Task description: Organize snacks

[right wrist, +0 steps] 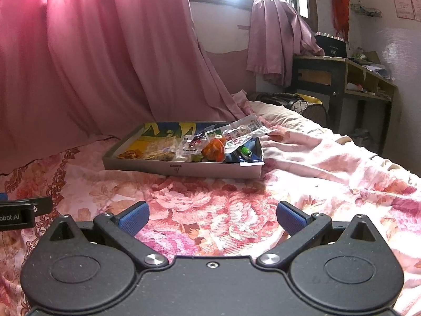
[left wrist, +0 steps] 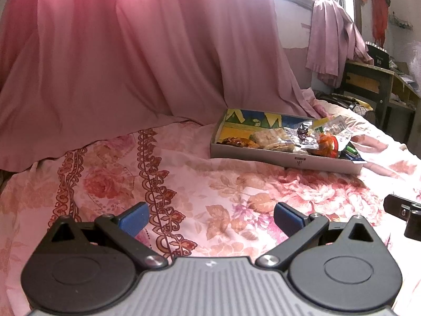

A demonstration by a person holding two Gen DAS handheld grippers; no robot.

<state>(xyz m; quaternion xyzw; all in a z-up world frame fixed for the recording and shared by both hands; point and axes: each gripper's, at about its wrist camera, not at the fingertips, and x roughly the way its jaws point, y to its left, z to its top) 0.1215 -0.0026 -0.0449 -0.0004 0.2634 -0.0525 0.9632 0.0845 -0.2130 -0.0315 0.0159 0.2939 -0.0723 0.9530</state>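
Pink curtains hang behind a bed (right wrist: pixel 329 173) covered with a rose-patterned sheet, with a window and a dark desk at the far right. On the bed sits a shallow grey box (right wrist: pixel 184 169), and the snacks (right wrist: pixel 210 144) lie inside it: flat biscuit-like packs toward its left, and clear, silvery and orange wrappers heaped at its right end, one pale packet sticking up over the far right corner. No snack can be seen loose on the sheet.

The left hand-held gripper (left wrist: pixel 210 218) is low over the near part of the bed with its blue fingers (left wrist: pixel 135 217) wide apart and nothing between them. The right hand-held gripper (right wrist: pixel 212 218) is just beside it to the right, likewise spread and empty. Both are well short of the box.

This looks like a stage with no pick under way. The next move probably calls for one gripper to reach to the crowded right end, single out one wrapper from the pile, and close on it without dragging its neighbours.
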